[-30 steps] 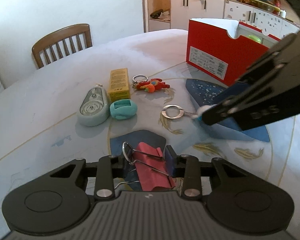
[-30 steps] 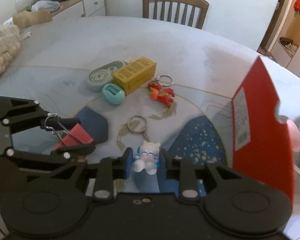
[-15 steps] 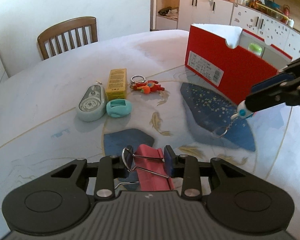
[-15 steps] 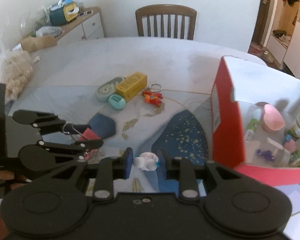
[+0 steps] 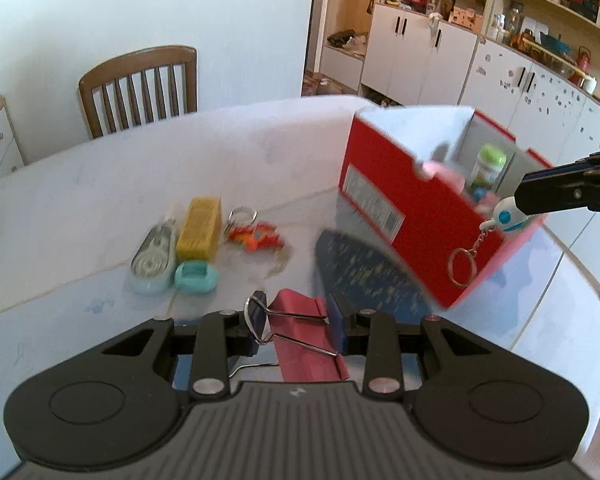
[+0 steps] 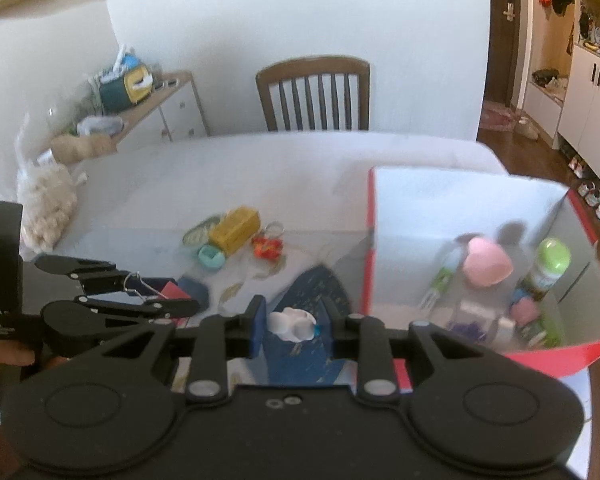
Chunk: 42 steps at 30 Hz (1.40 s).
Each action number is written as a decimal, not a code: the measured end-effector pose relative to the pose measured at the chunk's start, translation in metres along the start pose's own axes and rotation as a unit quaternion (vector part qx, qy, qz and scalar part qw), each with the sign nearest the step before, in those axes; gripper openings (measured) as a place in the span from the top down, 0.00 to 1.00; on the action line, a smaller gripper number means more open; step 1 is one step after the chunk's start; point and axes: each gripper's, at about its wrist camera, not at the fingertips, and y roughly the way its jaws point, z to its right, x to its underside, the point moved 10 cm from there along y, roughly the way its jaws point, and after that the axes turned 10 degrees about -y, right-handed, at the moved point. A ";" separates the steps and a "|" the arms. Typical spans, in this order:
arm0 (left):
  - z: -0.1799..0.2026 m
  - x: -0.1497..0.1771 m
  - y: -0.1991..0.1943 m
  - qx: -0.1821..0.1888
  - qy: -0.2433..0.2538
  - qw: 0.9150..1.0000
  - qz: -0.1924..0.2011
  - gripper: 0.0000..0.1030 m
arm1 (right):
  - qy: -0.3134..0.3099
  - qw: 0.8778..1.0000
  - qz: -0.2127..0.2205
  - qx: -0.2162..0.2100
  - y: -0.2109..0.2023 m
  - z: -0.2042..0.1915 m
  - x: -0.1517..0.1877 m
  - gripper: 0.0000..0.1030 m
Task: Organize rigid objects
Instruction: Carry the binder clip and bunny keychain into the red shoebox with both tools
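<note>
My left gripper [image 5: 296, 322] is shut on a red binder clip [image 5: 306, 338] and holds it above the table. It also shows in the right wrist view [image 6: 156, 298]. My right gripper [image 6: 294, 326] is shut on a white bear keychain [image 6: 292, 324], raised near the front left corner of the red box [image 6: 370, 264]. In the left wrist view the keychain [image 5: 506, 216] hangs from the right gripper [image 5: 518, 206] with its ring [image 5: 462, 268] dangling in front of the red box [image 5: 400, 216]. The box holds a green-capped bottle [image 6: 548, 264], a pink cup [image 6: 486, 266] and other small items.
On the table lie a correction tape dispenser [image 5: 154, 266], a yellow box [image 5: 200, 228], a teal oval case [image 5: 196, 278] and a red-orange keychain [image 5: 254, 236]. A wooden chair [image 5: 140, 88] stands behind the table. Cabinets [image 5: 420, 56] line the back right.
Both grippers have risen above the table. My right gripper has lifted the bear keychain off the table and carried it toward the red box. The left keeps hold of the binder clip.
</note>
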 end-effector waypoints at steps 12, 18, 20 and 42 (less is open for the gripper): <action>0.081 -0.071 0.017 0.004 0.004 1.000 0.007 0.69 | -0.013 0.999 0.042 0.012 -0.028 0.089 -0.027 0.74; 0.126 -0.092 0.043 0.007 0.025 1.000 0.001 0.69 | -0.015 0.999 0.034 0.028 -0.022 0.136 -0.018 0.74; 0.140 -0.095 0.054 0.007 0.029 1.000 -0.005 0.69 | -0.016 0.999 0.029 0.035 -0.018 0.150 -0.013 0.74; 0.178 -0.095 0.187 -0.079 0.045 0.992 -0.083 0.68 | -0.026 0.998 -0.038 0.031 0.037 0.204 0.047 0.74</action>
